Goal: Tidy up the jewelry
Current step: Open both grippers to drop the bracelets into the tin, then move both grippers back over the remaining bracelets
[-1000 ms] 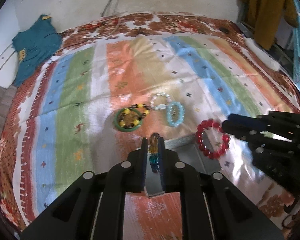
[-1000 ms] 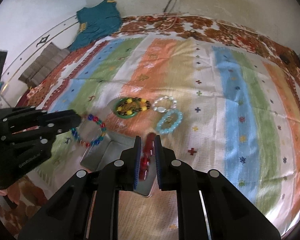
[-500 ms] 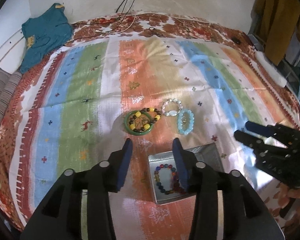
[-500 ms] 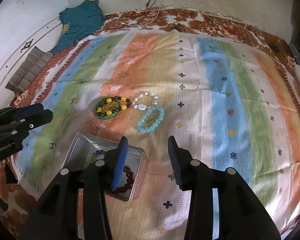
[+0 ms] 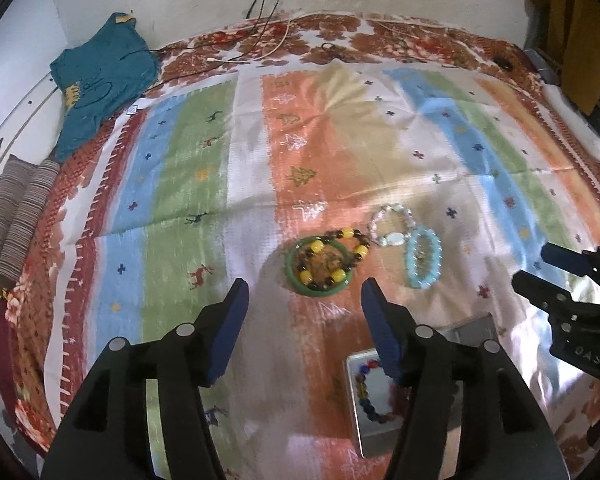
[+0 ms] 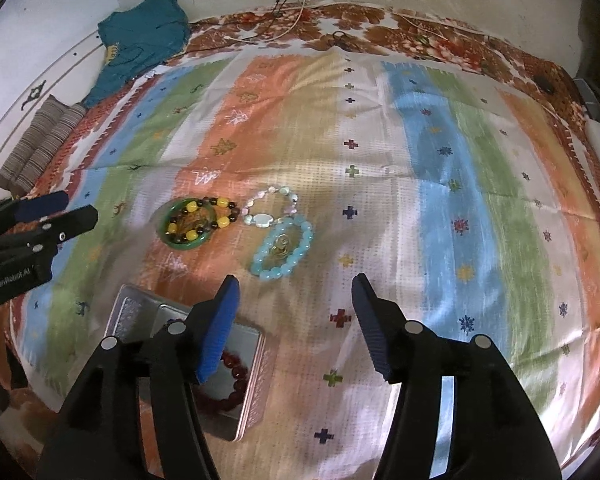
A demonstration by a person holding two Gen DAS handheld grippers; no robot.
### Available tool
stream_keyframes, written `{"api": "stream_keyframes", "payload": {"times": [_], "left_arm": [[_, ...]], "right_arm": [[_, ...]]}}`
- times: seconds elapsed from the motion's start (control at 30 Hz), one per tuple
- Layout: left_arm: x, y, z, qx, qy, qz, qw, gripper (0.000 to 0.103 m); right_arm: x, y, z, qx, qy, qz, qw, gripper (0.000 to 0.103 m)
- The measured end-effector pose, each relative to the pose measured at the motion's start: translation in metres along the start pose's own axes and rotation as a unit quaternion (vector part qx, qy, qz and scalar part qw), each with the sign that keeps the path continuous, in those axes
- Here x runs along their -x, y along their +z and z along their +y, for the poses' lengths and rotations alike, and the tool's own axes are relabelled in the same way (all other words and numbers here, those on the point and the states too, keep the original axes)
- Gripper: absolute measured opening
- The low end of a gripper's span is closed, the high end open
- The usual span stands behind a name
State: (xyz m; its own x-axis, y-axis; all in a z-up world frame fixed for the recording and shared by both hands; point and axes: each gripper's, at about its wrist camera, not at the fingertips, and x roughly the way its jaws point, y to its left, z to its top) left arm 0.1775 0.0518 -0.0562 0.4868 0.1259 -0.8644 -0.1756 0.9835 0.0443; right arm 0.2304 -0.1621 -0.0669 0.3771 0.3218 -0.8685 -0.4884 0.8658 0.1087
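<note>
A metal tin lies on the striped cloth, holding a multicoloured bead bracelet and a red bead bracelet. Beyond it lie a green bangle with a yellow-and-brown bead bracelet on it, a pale pearl bracelet and a light blue bead bracelet. My left gripper is open and empty, hovering just short of the green bangle. My right gripper is open and empty, just short of the blue bracelet.
The striped cloth covers a floral bedspread. A teal garment and a folded striped cloth lie at the far left. Cables run along the far edge by the wall. A white item lies at the right edge.
A second ago each gripper was shut on a bracelet above the tin. Both opened, leaving the multicoloured and red bracelets in the tin, then rose and drew back.
</note>
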Motion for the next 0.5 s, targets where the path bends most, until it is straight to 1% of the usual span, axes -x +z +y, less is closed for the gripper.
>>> {"api": "stream_keyframes", "payload": {"times": [0.07,0.17,0.3,0.5], "left_arm": [[-0.005,0.003,-0.001,-0.003,0.002,0.005,1.0000,0.061],[-0.012,0.009,-0.003,-0.006,0.004,0.012,0.9999,0.061],[-0.017,0.015,-0.005,-0.016,0.003,0.017,0.9997,0.065],[-0.037,0.020,-0.002,-0.021,0.008,0.033,0.9992,0.065]], "right_arm": [[-0.004,0.003,-0.004,-0.006,-0.003,0.001,1.000,0.063],[-0.016,0.009,-0.010,-0.011,-0.013,0.008,1.000,0.065],[-0.031,0.014,-0.012,-0.011,-0.014,0.023,1.000,0.065],[-0.045,0.021,-0.010,-0.005,-0.015,0.029,0.999,0.065]]}}
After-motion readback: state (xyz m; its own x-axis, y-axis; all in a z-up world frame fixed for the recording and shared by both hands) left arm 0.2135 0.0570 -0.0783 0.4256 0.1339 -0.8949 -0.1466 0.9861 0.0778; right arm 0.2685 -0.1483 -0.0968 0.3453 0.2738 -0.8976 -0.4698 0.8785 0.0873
